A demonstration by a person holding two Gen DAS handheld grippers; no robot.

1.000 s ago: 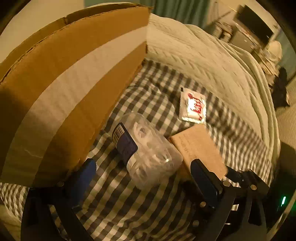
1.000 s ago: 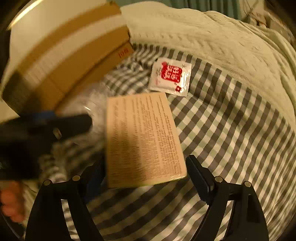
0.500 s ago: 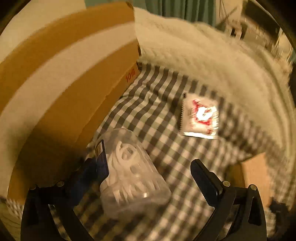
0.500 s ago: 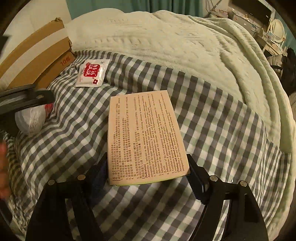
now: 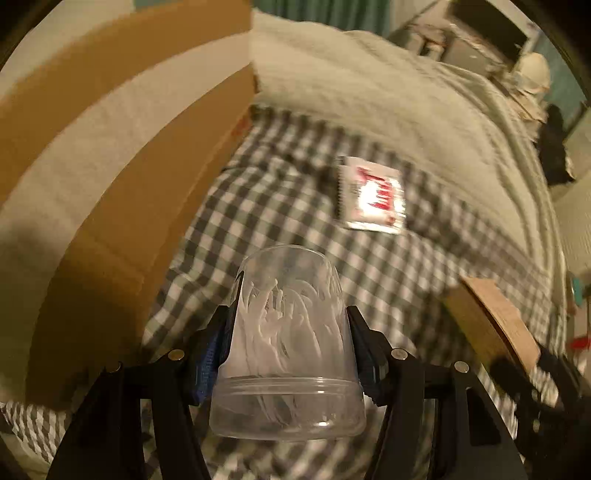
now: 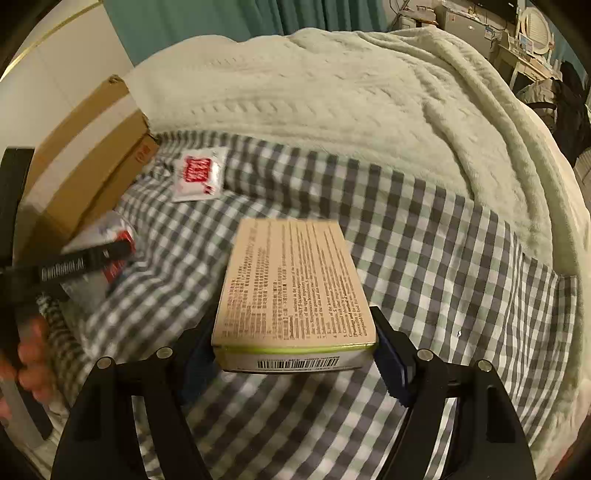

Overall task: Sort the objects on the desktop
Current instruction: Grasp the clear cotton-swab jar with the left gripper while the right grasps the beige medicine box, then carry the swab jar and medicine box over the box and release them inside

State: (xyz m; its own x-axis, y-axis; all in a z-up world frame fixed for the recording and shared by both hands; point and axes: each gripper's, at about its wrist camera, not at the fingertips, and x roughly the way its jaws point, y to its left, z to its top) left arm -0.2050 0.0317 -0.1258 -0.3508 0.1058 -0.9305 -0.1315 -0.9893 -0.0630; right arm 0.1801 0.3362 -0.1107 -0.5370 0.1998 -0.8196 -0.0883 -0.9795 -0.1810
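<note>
My left gripper (image 5: 288, 332) is shut on a clear plastic jar (image 5: 288, 343) of white floss picks, held above the checked cloth (image 5: 258, 221). My right gripper (image 6: 295, 332) is shut on a flat tan box (image 6: 291, 284) with printed text and a barcode end, lifted off the cloth (image 6: 424, 258). A white and red sachet (image 5: 371, 197) lies on the cloth ahead; it also shows in the right wrist view (image 6: 199, 177). The tan box shows at the right of the left wrist view (image 5: 495, 321).
A big cardboard box (image 5: 110, 166) with a white tape band stands at the left, also in the right wrist view (image 6: 85, 162). A pale knitted blanket (image 6: 332, 103) covers the bed behind the cloth. Furniture and clutter (image 6: 517, 33) stand at the far right.
My left gripper closed on the jar, which lay between open jaws before, and lifted it. My right gripper raised the tan box and carried it right, away from the cardboard box.
</note>
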